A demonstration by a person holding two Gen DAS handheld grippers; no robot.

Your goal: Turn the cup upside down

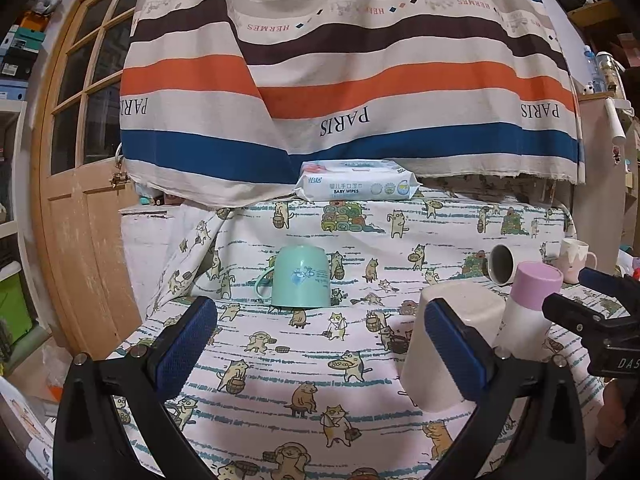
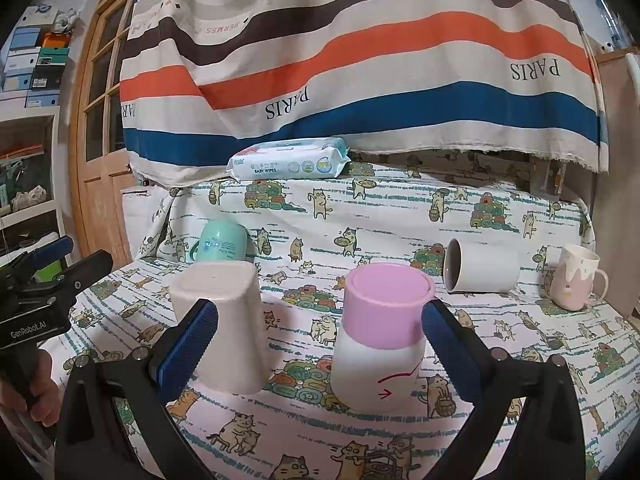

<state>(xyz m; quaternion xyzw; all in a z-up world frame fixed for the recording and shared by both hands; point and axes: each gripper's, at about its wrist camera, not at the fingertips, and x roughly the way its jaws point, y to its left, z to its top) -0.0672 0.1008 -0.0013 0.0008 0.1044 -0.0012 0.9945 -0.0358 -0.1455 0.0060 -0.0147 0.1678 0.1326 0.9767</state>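
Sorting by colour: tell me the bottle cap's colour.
Pink cap, on a white bottle; clearest in the right wrist view.

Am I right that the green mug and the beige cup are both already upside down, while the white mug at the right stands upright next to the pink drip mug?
Not quite. The white mug lies on its side, its open mouth facing left, as the right wrist view shows. The green mug and beige cup are indeed upside down, and the pink drip mug stands beside the white one.

"BABY WIPES" on pack (image 1: pixel 356 181); "PARIS", "HERMES" on striped cloth (image 1: pixel 344 80)
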